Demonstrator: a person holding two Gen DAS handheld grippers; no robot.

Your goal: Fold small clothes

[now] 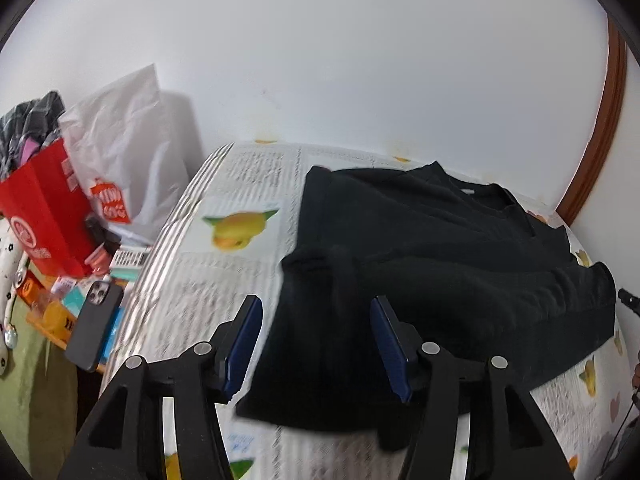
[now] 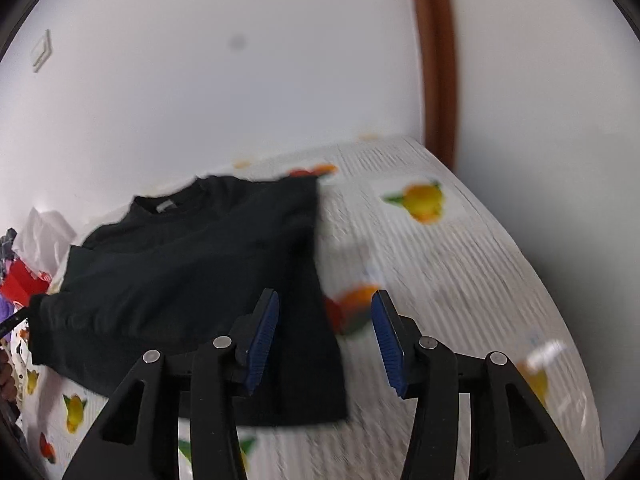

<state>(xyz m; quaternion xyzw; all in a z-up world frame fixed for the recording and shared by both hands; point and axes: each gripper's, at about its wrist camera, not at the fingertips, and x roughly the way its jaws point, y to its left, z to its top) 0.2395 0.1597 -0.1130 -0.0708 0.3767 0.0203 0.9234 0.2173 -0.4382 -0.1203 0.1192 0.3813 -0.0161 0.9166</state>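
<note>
A small black T-shirt (image 1: 432, 264) lies on the fruit-print table cover (image 1: 224, 280), partly folded, collar toward the wall. My left gripper (image 1: 316, 344) is open above the shirt's near left part, empty. In the right wrist view the shirt (image 2: 192, 280) lies left of centre. My right gripper (image 2: 325, 340) is open and empty over the shirt's near right edge, its right finger over bare cover (image 2: 460, 280).
A red paper bag (image 1: 44, 208) with clothes, a white plastic bag (image 1: 128, 152), a dark phone (image 1: 94, 328) and small boxes crowd a side surface to the left. A white wall stands behind the table; a brown door frame (image 2: 436, 60) rises at right.
</note>
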